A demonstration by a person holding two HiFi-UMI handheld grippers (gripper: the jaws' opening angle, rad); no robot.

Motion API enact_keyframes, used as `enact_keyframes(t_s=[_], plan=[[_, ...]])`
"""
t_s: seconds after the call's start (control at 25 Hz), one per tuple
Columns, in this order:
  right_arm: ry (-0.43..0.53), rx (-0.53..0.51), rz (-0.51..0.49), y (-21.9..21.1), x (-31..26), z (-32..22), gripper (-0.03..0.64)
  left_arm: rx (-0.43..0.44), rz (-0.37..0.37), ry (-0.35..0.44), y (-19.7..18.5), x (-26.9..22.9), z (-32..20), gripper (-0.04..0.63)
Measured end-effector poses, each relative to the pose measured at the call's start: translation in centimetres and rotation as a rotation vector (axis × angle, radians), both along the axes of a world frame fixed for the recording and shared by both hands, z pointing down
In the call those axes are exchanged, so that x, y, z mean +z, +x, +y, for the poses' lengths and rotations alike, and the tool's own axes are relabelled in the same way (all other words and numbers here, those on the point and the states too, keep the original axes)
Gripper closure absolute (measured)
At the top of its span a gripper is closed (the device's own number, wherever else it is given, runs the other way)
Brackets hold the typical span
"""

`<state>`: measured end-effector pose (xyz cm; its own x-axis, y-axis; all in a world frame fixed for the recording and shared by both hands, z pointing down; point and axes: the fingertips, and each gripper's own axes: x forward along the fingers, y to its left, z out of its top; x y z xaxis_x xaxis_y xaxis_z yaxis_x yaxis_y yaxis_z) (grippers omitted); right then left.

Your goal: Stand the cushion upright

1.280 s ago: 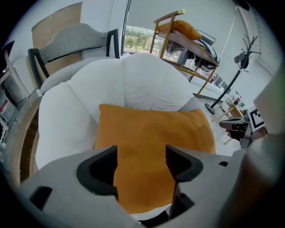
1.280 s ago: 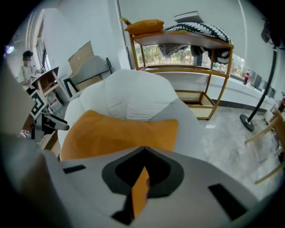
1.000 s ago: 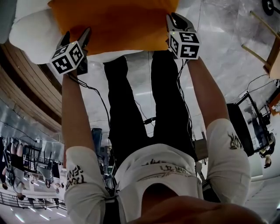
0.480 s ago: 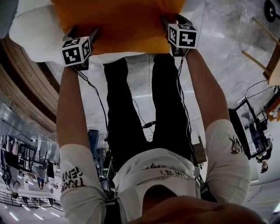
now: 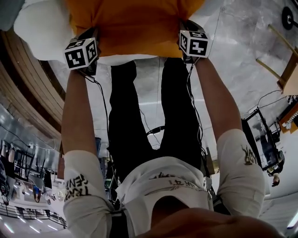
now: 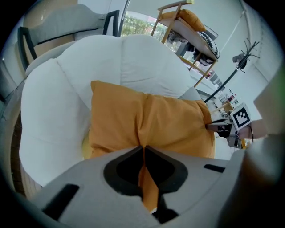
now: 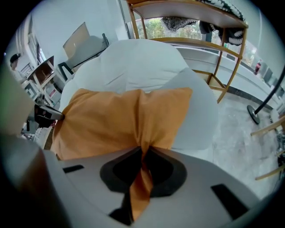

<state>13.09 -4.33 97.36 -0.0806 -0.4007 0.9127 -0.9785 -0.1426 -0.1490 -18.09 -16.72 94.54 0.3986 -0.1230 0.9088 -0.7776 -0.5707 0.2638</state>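
I'm closing left gripper [image 6: 143, 149] onto a fabric fold of cushion [image 5: 135, 25] | right gripper [image 7: 143, 153] closing likewise, fabric pinched | cushion lying at front edge of white seat [image 6: 133, 58]

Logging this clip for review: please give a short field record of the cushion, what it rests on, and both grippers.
cushion: orange cushion, on or against the white seat
left gripper: jaws closing, cushion fabric pinched between them
right gripper: jaws closing, cushion fabric pinched between them
grip places: opposite ends of the near edge
upright: cannot tell

Prob. showroom: marble floor [image 5: 242, 46], wood racks [image 7: 187, 8]
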Motion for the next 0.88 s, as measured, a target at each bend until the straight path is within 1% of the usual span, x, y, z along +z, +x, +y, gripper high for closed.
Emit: enact_keyframes(t_s=[0.08, 0.24, 0.32, 0.4, 0.56, 0.68, 0.88], plan=[[-0.005, 0.009, 0.000, -0.1, -0.8, 0.1, 0.568, 0.018, -0.008, 0.024, 0.1, -0.7, 0.1, 0.566], [-0.009, 0.010, -0.007, -0.4, -2.5, 0.2, 0.574, 0.033, 0.004, 0.063, -0.3, -3.1, 0.6, 0.571], [0.010, -0.022, 0.006, -0.7, -4.0, 0.0, 0.574, 0.061, 0.011, 0.082, -0.8, -4.5, 1.3, 0.571], [0.046, -0.075, 0.020, -0.9, -5.8, -0.6, 0.574, 0.070, 0.020, 0.101, -1.5, -5.9, 2.1, 0.571], [0.120, -0.151, 0.030, -1.3, -9.4, -3.2, 0.574, 0.023, 0.043, 0.153, -2.8, -8.7, 2.5, 0.571], [0.167, -0.193, 0.052, -1.5, -12.0, -6.0, 0.574, -0.015, 0.056, 0.214, -3.4, -10.9, 1.5, 0.571], [0.218, -0.233, 0.072, -1.6, -15.8, -9.3, 0.572, -0.072, 0.081, 0.297, -3.7, -15.3, -0.5, 0.571]])
